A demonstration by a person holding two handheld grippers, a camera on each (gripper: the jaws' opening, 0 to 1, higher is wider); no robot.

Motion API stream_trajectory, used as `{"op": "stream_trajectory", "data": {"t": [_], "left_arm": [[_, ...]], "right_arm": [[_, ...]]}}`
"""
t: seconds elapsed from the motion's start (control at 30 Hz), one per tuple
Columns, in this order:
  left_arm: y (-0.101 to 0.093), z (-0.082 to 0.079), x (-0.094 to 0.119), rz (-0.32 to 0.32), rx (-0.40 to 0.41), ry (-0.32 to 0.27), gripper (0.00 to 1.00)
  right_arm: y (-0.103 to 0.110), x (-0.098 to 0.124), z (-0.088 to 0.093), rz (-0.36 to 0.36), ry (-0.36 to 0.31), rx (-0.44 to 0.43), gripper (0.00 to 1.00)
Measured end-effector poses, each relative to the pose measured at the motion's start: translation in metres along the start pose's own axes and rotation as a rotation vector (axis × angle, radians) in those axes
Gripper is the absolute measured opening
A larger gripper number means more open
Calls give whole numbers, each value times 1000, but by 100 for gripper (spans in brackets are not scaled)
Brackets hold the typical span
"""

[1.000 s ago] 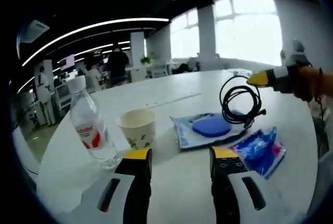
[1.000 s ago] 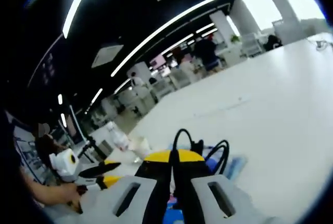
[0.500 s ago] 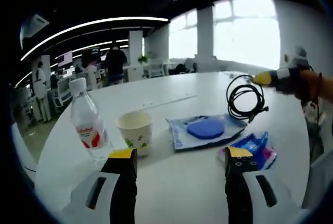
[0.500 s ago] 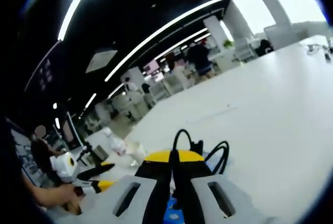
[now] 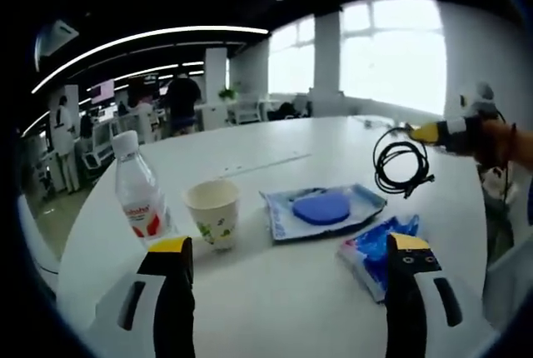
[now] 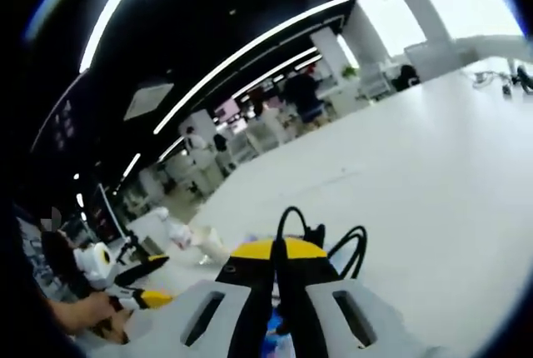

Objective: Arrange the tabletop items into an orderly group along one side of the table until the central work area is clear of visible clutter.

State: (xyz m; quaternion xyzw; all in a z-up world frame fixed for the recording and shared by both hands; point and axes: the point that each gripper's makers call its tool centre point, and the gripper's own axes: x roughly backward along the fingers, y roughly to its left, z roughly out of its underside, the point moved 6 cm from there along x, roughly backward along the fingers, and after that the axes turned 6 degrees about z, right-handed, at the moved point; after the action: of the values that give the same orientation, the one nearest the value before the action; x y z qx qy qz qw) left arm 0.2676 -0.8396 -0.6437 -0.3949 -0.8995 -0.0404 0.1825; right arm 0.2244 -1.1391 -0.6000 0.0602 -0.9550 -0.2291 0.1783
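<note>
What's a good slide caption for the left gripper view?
Open left tongs face a water bottle, paper cup and blue packets while the right tongs hold a coiled black cable aloft.

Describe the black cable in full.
The black cable is a thin, glossy cord wound into a loose coil of several loops, hanging in the air above the white table and touching nothing else. The right gripper is shut on its top. In the right gripper view its loops arch just past the closed jaws.

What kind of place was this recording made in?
Probably an open-plan office: a large white table, rows of desks with people behind, long ceiling light strips and big windows.
</note>
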Motion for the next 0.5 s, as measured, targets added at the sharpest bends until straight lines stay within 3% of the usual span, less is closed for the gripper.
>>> {"op": "stream_trajectory", "data": {"t": [0.1, 0.5], "left_arm": [[-2, 1, 2, 3, -11, 7, 100], [-2, -2, 13, -6, -47, 16, 100]], "right_arm": [[-2, 2, 1, 6, 5, -1, 0], [-19, 3, 10, 43, 29, -20, 0]]}}
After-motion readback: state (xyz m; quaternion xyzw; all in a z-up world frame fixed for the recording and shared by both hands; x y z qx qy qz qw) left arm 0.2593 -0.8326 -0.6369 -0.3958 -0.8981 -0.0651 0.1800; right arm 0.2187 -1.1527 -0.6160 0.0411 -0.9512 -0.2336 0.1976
